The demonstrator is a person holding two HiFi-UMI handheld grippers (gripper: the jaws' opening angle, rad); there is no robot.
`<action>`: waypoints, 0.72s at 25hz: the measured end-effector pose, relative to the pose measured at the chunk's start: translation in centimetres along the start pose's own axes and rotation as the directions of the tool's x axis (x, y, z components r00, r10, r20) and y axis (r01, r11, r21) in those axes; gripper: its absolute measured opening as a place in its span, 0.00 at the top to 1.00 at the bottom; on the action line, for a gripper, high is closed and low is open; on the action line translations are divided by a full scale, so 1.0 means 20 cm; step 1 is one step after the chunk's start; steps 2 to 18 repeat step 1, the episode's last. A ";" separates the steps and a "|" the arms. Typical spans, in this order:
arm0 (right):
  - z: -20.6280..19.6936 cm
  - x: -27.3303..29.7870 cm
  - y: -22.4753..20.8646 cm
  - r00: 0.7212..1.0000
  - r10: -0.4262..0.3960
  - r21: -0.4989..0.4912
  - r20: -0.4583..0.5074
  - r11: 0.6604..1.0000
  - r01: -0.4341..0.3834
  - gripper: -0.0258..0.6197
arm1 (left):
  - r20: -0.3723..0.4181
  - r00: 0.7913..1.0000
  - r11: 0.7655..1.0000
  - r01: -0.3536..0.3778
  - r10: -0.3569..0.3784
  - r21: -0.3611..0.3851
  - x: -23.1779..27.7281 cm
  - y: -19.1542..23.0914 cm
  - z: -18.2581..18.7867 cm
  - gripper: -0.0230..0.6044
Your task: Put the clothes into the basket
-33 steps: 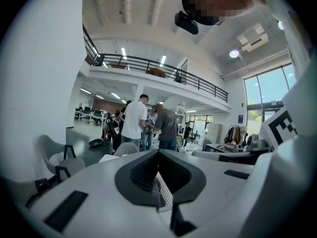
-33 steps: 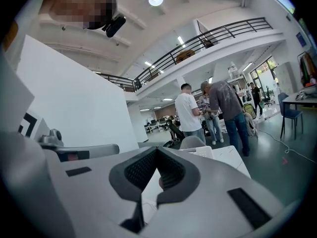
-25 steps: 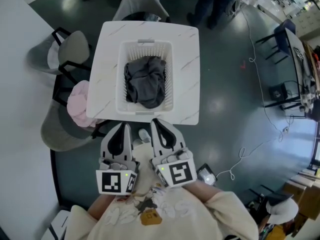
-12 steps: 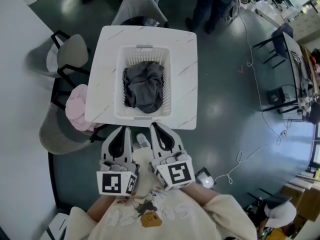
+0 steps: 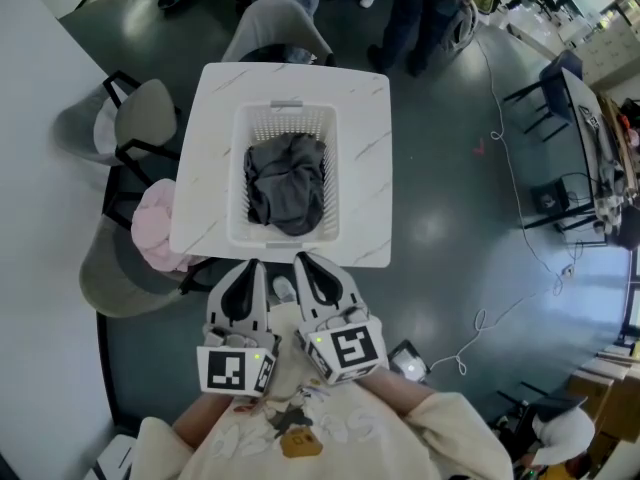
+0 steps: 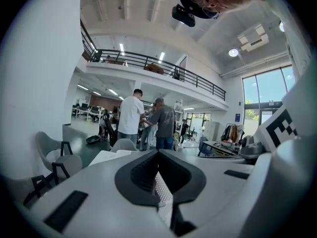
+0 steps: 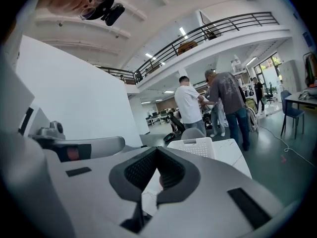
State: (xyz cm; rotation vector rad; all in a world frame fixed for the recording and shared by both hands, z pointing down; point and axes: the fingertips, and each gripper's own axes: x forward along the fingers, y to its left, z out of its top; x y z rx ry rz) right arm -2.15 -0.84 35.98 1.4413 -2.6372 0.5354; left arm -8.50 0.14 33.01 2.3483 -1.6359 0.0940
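Observation:
A white slatted basket [image 5: 240,182] stands on a small white table [image 5: 365,148] and holds dark grey clothes [image 5: 287,179]. A pink garment [image 5: 152,219] lies on a grey chair left of the table. My left gripper [image 5: 250,266] and right gripper [image 5: 303,262] are held side by side near my chest, just short of the table's near edge, both shut and empty. In the right gripper view the basket [image 7: 198,146] shows beyond the closed jaws, and the left gripper view shows its mesh wall [image 6: 162,192] through the jaw notch.
Grey chairs [image 5: 130,118] stand left of and behind the table. People [image 5: 420,8] stand on the dark floor behind it. Cables [image 5: 520,228] trail over the floor at right, and desks with equipment [image 5: 590,118] fill the far right. A white wall [image 5: 40,168] runs along the left.
The table and basket have drifted slightly up and left in the head view. Both grippers stay shut and together by my chest.

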 end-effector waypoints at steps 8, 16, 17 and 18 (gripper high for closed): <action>0.00 0.00 0.00 1.000 0.001 0.000 -0.005 1.000 -0.001 0.95 | -0.002 1.000 1.000 0.000 0.000 -0.001 0.00 0.00 0.00 0.95; 0.00 0.00 0.00 1.000 0.001 0.000 -0.005 1.000 -0.001 0.95 | -0.002 1.000 1.000 0.000 0.000 -0.001 0.00 0.00 0.00 0.95; 0.00 0.00 0.00 1.000 0.001 0.000 -0.005 1.000 -0.001 0.95 | -0.002 1.000 1.000 0.000 0.000 -0.001 0.00 0.00 0.00 0.95; 0.00 0.00 0.00 1.000 0.001 0.000 -0.005 1.000 -0.001 0.95 | -0.002 1.000 1.000 0.000 0.000 -0.001 0.00 0.00 0.00 0.95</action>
